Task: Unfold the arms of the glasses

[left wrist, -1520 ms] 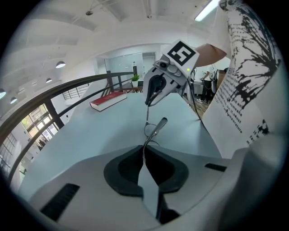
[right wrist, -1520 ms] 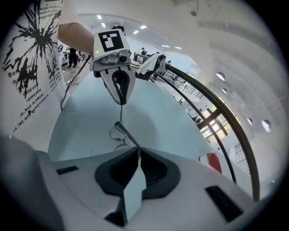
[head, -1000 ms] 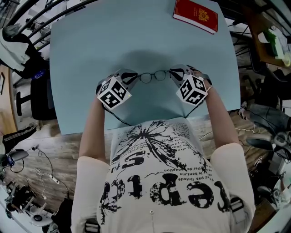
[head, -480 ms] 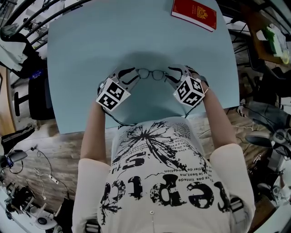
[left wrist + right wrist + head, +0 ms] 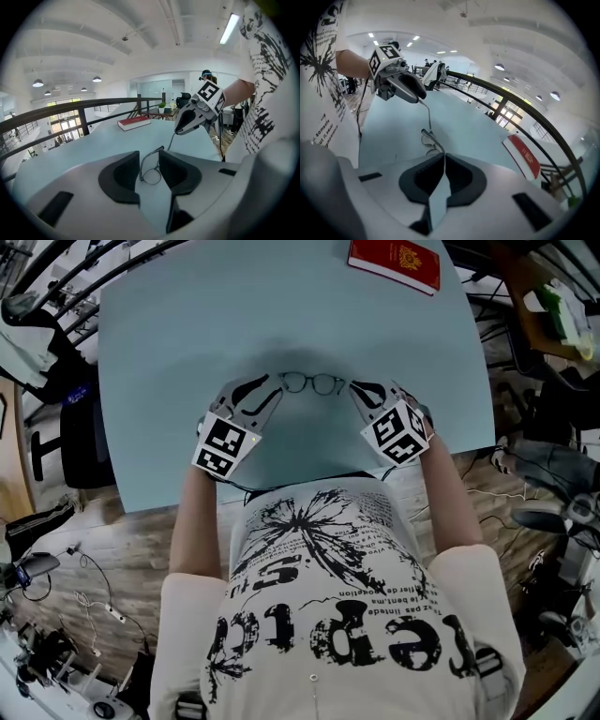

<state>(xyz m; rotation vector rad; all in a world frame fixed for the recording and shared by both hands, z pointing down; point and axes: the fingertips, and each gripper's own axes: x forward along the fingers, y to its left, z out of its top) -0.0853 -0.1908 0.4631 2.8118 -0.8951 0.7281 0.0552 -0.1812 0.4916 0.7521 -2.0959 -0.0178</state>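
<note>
Your pale blue table (image 5: 169, 352) lies under the left gripper (image 5: 150, 164). Ahead of it a black railing (image 5: 70, 110) crosses, with windows (image 5: 65, 129) behind and round ceiling lamps (image 5: 38, 83) above. Up right of it: one strip light (image 5: 229, 28). Wooden floor (image 5: 122, 540) lies behind it.

A white short-sleeved T-shirt (image 5: 328, 606) carries a black splash graphic, small lines of text and big block letters. The left gripper (image 5: 150, 161) and right gripper (image 5: 442, 159) are pale grey shells with black pads, each with a black-and-white marker cube (image 5: 225, 444) behind the fingers (image 5: 246, 390). The left jaws are opening around the glasses (image 5: 312, 382); the right jaws are closing on them.
</note>
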